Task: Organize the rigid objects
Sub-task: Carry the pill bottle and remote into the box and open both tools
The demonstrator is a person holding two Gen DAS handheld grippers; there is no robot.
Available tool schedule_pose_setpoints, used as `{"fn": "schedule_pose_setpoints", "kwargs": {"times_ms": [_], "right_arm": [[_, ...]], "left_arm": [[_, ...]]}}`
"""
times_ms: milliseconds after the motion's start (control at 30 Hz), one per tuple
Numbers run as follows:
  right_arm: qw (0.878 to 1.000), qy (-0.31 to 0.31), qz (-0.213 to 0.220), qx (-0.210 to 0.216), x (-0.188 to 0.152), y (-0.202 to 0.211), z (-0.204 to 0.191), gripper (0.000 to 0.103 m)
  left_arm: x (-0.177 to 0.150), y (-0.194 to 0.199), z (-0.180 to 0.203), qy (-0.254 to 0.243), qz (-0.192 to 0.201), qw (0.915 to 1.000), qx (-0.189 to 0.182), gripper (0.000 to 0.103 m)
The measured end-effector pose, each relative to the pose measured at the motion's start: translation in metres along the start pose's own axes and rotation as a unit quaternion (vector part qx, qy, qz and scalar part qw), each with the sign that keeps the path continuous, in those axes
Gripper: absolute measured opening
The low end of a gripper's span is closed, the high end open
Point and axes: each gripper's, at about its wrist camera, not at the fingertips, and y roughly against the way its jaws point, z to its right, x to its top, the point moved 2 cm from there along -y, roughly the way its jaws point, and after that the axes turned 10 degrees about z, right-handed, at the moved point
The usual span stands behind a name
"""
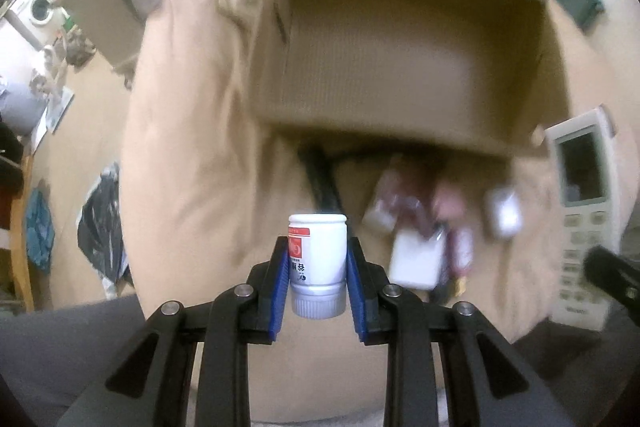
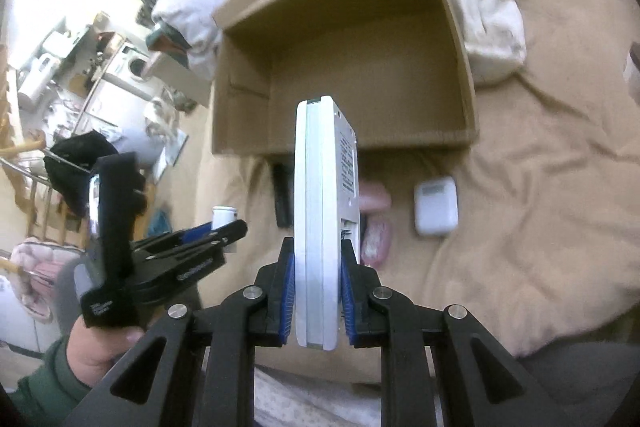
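My left gripper (image 1: 317, 267) is shut on a small white bottle (image 1: 320, 239) with a red label, its cap end toward the camera. My right gripper (image 2: 318, 251) is shut on a white remote control (image 2: 320, 187), held on edge. Both hang above a beige blanket, in front of an open cardboard box (image 2: 344, 143) whose inside shows nothing. In the right wrist view the left gripper (image 2: 212, 231) with its bottle (image 2: 224, 215) is at the left. In the left wrist view the remote (image 1: 584, 203) is at the right edge.
On the blanket (image 2: 540, 187) before the box lie a white earbud case (image 2: 436, 205), a black remote (image 2: 282, 199), and pink and white small items (image 2: 376, 223). White cloth (image 2: 496, 7) is heaped behind the box. A hand in a green sleeve (image 2: 92, 351) holds the left gripper.
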Motion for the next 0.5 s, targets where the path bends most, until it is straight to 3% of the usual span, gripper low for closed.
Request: {"fn": "schedule_pose_setpoints", "kwargs": {"times_ms": [100, 233, 367, 500], "right_arm": [[1.0, 0.011, 0.0, 0.006, 0.023, -0.005, -0.004, 0.021], [1.0, 0.01, 0.004, 0.011, 0.055, -0.018, 0.0, 0.021], [0.999, -0.016, -0.007, 0.027, 0.089, -0.05, 0.009, 0.021], [0.999, -0.034, -0.03, 0.013, 0.1, -0.093, 0.021, 0.021]], "left_arm": [[0.034, 0.015, 0.0, -0.007, 0.02, 0.9997, -0.01, 0.024], [0.084, 0.006, 0.005, -0.022, 0.034, 0.999, -0.015, 0.024], [0.115, -0.021, 0.016, -0.036, 0.028, 0.9988, -0.02, 0.024], [0.124, -0.058, 0.023, -0.047, 0.022, 0.9985, -0.019, 0.024]]}}
